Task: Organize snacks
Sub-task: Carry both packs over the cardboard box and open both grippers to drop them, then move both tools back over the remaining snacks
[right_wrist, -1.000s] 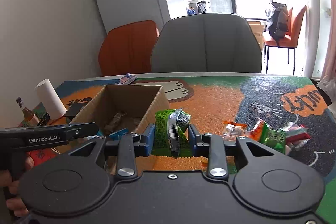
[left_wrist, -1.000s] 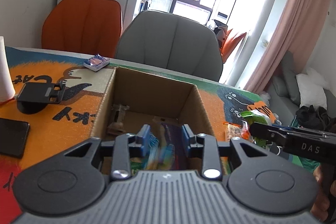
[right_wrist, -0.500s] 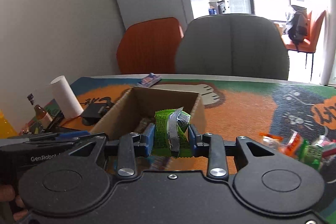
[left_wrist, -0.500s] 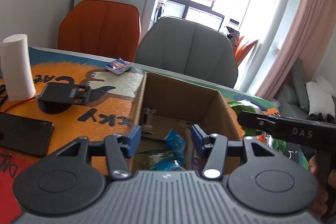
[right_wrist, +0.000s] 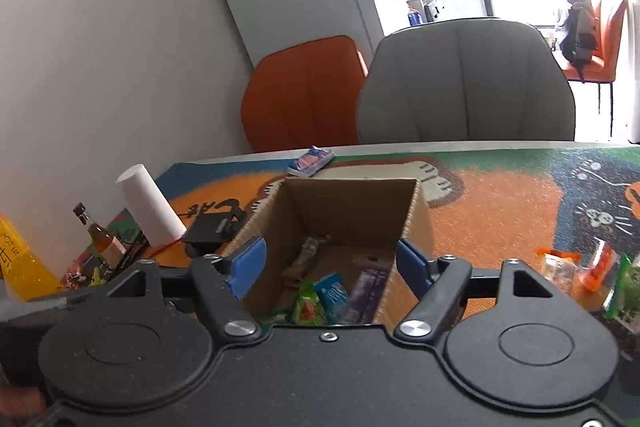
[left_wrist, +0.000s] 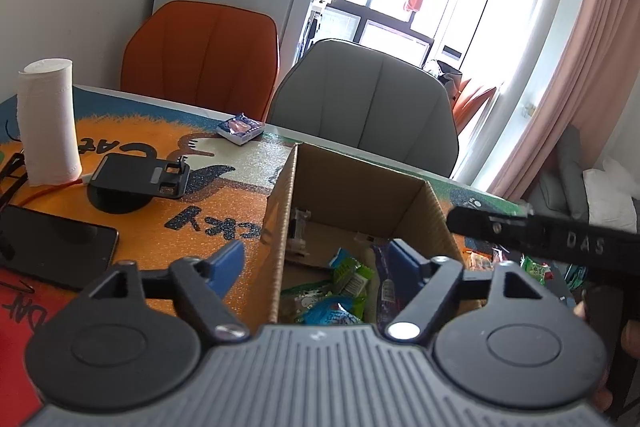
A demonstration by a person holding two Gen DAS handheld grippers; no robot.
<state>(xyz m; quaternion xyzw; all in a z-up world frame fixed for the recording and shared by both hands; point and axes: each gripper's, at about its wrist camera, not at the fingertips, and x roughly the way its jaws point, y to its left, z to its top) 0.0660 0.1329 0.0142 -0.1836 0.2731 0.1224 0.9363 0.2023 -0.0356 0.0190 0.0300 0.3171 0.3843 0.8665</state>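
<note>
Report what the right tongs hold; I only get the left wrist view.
Observer: Nothing. The right tongs stand open over the open brown cardboard box; their jaws have just been opening, with no snack between them.
Operator: Name whatever stands left of the white paper roll.
Observer: A brown glass bottle with a dark cap, upright, just left of the white paper roll.
Operator: Check further left.
Observer: A yellow translucent container sits at the frame's edge.
</note>
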